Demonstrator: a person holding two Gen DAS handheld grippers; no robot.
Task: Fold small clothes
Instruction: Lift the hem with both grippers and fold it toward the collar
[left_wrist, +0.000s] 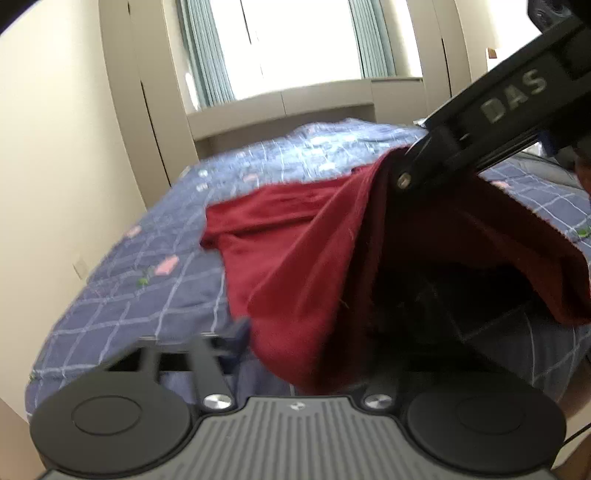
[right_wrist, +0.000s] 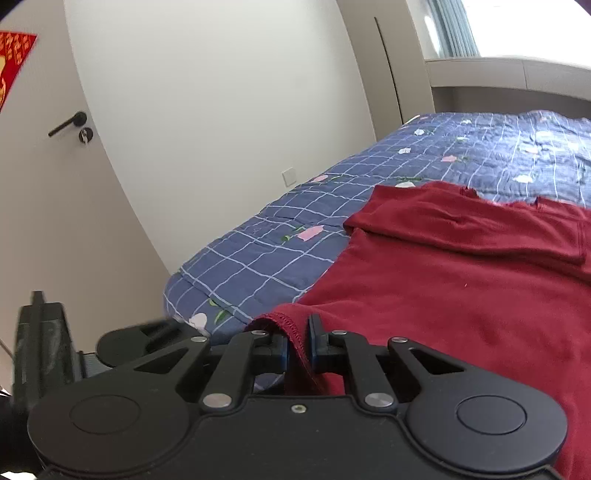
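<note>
Red garment (right_wrist: 461, 280): a dark red piece of clothing lies spread on the bed, most of it flat, its far part folded over into a band that runs across the cloth; a torn-looking edge shows along the far side in the right wrist view.
Near corner of the garment: lifted off the bed, with a stitched hem (right_wrist: 291, 328) running down between the fingers of the right gripper.
Right gripper (right_wrist: 297, 345): closed to a narrow gap on the hem, blue pads pressing the cloth from both sides; in the left wrist view it comes in from the upper right (left_wrist: 406, 162), the letters "DAS" on its body, with red cloth hanging from its tip.
Left gripper (left_wrist: 314, 325): its left finger (left_wrist: 236, 332) shows beside the hanging fold of red cloth; the right finger is hidden under the cloth and in dark shadow, so how far it is open, and whether it holds anything, cannot be told.
Hanging fold (left_wrist: 306, 280): drapes from the right gripper down over the left gripper's front, blurred.
Bed (right_wrist: 258, 258): covered by a blue quilt with a white grid and small pink and green flowers.
Room: a window with curtains (left_wrist: 207, 55) beyond the bed, a pale wall, and a door with a dark handle (right_wrist: 68, 123) at left in the right wrist view.
</note>
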